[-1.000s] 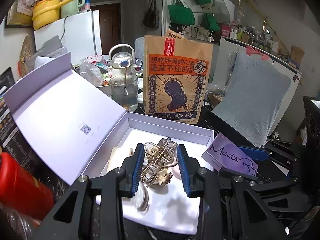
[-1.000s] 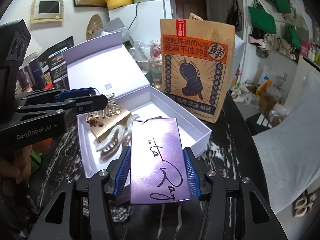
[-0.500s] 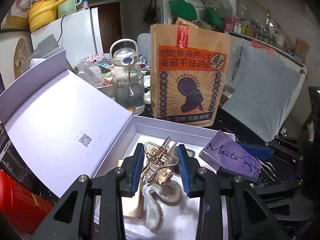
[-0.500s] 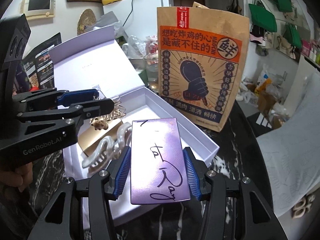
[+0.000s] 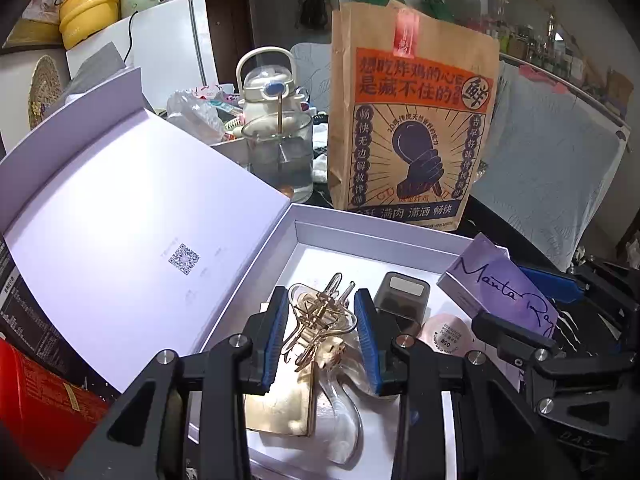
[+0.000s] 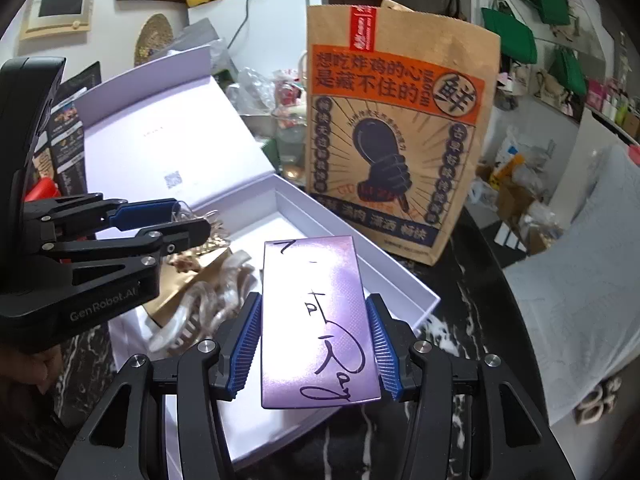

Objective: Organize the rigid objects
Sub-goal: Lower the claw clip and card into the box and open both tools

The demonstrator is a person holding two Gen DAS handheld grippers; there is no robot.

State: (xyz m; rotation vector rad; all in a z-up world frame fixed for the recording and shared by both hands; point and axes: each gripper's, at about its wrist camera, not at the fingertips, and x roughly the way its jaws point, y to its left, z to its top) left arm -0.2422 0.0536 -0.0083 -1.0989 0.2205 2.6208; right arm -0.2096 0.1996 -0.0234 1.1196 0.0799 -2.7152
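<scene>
Both wrist-mounted, looking steeply down along own fingers, close over the same open white box [image 5: 340,236] [image 6: 400,284] and paper bag [image 5: 412,120] [image 6: 396,120].

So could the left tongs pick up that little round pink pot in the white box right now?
Probably not yet: the left tongs are shut on a gold hair claw, so they are full. The pink pot lies just beside them in the white box, uncovered.
</scene>
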